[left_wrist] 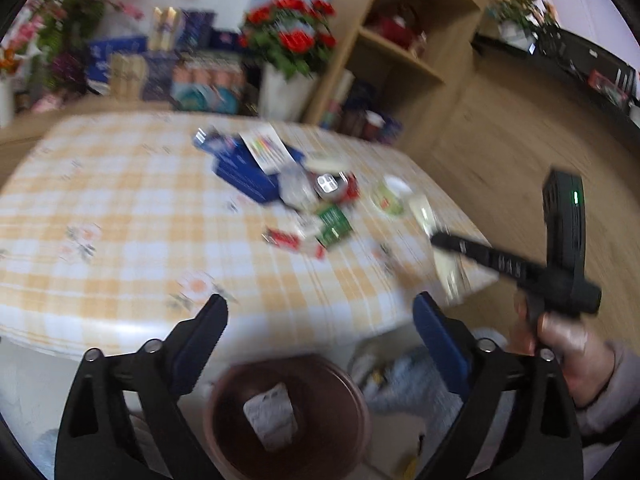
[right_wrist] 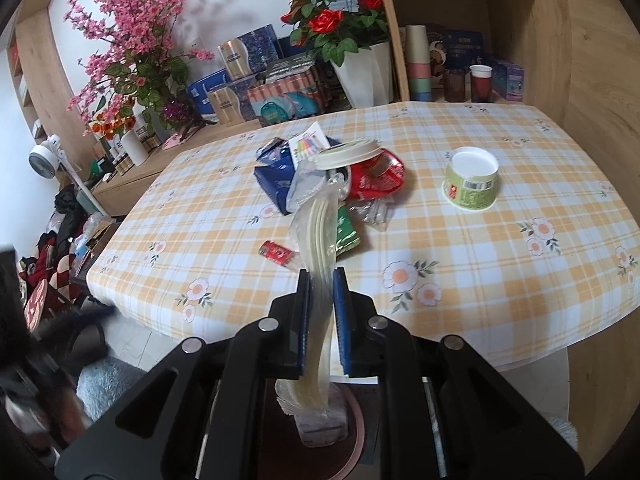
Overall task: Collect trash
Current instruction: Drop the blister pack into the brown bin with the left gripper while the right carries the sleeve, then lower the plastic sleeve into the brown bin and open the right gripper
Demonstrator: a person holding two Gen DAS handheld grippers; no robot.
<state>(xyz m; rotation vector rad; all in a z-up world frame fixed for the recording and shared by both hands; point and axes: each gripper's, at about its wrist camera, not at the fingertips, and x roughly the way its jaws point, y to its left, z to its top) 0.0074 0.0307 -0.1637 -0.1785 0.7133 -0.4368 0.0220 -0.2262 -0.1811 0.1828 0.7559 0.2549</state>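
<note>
My right gripper (right_wrist: pixel 322 276) is shut on a clear plastic packet of forks (right_wrist: pixel 318 240), held near the table's front edge above a brown bin (right_wrist: pixel 356 432) that has a white wrapper (right_wrist: pixel 320 424) inside. My left gripper (left_wrist: pixel 320 304) is open and empty above the same bin (left_wrist: pixel 286 412). A trash pile lies on the checked tablecloth (right_wrist: pixel 440 280): a blue bag (right_wrist: pixel 276 178), a cup lid (right_wrist: pixel 348 154), a red wrapper (right_wrist: pixel 378 178), a green packet (right_wrist: pixel 346 232), a small red wrapper (right_wrist: pixel 278 252) and a green upturned cup (right_wrist: pixel 472 180). The right gripper also shows in the left wrist view (left_wrist: pixel 436 238).
Flower pots (right_wrist: pixel 360 68), boxes and a wooden shelf (right_wrist: pixel 460 40) with cups stand behind the table. Clothes and a small fan (right_wrist: pixel 48 156) are on the floor at the left. A grey rug (right_wrist: pixel 104 384) lies beside the bin.
</note>
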